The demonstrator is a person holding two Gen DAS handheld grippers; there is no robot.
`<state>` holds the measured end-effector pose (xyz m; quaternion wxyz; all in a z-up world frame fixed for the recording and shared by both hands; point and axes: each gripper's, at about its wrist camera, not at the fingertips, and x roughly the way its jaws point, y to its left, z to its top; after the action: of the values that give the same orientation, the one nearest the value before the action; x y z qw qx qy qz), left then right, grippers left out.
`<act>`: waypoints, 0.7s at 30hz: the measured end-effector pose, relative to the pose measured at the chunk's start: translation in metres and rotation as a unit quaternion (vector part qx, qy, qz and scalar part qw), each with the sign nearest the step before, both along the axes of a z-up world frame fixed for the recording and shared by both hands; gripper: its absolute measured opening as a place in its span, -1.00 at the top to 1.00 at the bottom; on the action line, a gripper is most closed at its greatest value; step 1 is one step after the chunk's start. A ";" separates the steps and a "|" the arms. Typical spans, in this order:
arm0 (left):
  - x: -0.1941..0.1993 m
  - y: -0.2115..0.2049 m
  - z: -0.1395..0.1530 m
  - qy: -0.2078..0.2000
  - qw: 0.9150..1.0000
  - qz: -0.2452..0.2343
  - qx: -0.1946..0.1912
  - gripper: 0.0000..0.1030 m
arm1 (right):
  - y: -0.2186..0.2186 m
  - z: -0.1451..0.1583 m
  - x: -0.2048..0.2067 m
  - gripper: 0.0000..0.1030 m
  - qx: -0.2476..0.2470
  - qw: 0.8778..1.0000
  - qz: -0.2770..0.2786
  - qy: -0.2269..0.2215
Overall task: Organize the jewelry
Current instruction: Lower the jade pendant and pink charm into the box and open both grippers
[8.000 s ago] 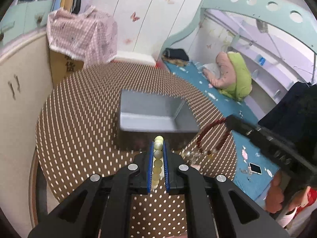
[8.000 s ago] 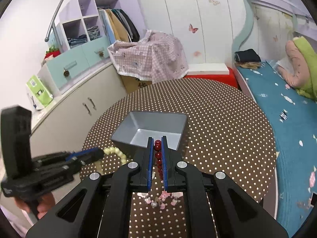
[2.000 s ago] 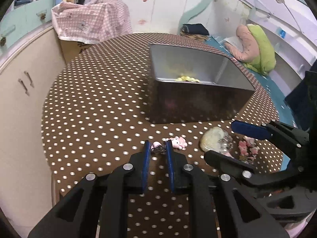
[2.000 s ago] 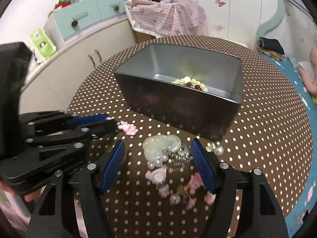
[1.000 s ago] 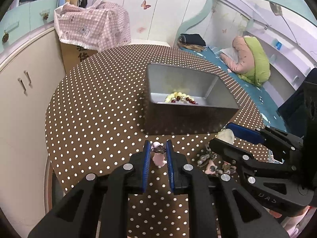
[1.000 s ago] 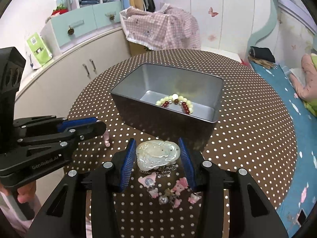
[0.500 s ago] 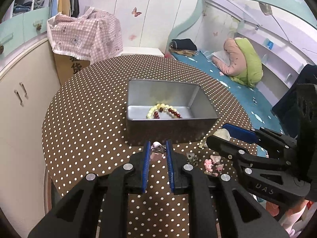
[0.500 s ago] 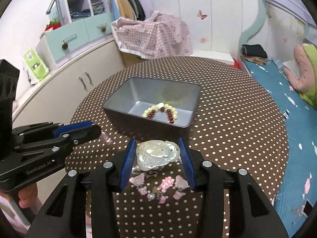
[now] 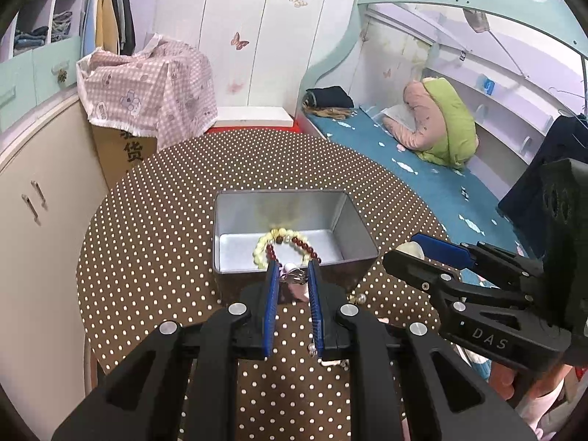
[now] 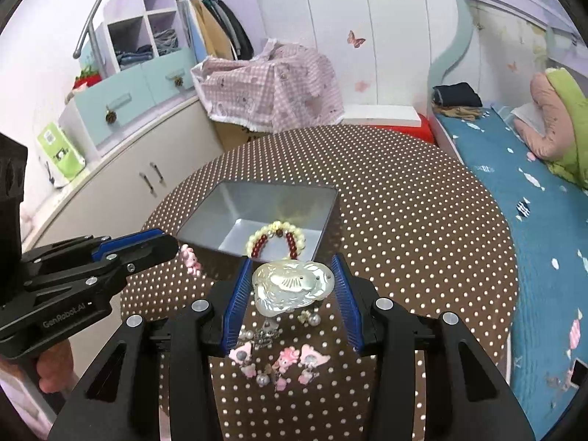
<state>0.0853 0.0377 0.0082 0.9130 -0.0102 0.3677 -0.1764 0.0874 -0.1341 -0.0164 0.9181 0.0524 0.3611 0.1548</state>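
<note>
A grey metal box (image 9: 352, 220) (image 10: 205, 217) sits on the brown polka-dot round table (image 9: 154, 220). Inside lie a pale yellow bead bracelet (image 9: 262, 246) and a dark red bead bracelet (image 9: 305, 248) (image 10: 290, 240). My left gripper (image 9: 292, 275) is shut on a small pink charm with a metal clasp (image 9: 294, 277), held above the box's near wall; the charm also shows in the right wrist view (image 10: 191, 255). My right gripper (image 10: 292, 283) is shut on a pearly shell pendant (image 10: 292, 286), held above the table near the box's near right corner.
Several pink charms and pearls (image 10: 283, 362) lie on the table below the right gripper. A cabinet (image 9: 33, 198) stands left of the table, a bed (image 9: 404, 154) to the right, and a box under a pink checked cloth (image 9: 147, 92) behind.
Both grippers have risen and moved toward the box, each carrying its piece. The box now looks smaller and its inside shows more fully.
</note>
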 end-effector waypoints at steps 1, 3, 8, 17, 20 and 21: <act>0.001 -0.001 0.002 -0.002 1.000 0.000 0.001 0.72 | -0.001 0.002 0.002 0.15 0.002 1.000 0.000 -0.001; 0.003 -0.001 0.004 -0.004 1.000 0.000 0.000 0.72 | -0.004 0.005 0.005 0.15 0.005 1.000 0.000 -0.006; 0.016 -0.001 0.010 -0.001 1.000 -0.004 -0.017 0.72 | -0.002 0.014 0.018 0.15 0.008 1.000 0.001 -0.012; 0.039 -0.002 0.016 -0.008 1.000 0.001 -0.019 0.72 | 0.001 0.016 0.049 0.15 0.026 1.000 0.010 0.006; 0.051 -0.003 0.012 0.002 1.000 0.003 -0.021 0.72 | 0.005 0.013 0.058 0.15 0.029 0.999 0.014 0.015; 0.055 -0.002 0.009 0.007 1.000 0.004 -0.022 0.72 | 0.006 0.012 0.060 0.15 0.030 0.999 0.015 0.018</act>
<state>0.1401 0.0355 0.0175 0.9108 -0.0329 0.3697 -0.1806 0.1479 -0.1277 -0.0046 0.9072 0.0773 0.3731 0.1781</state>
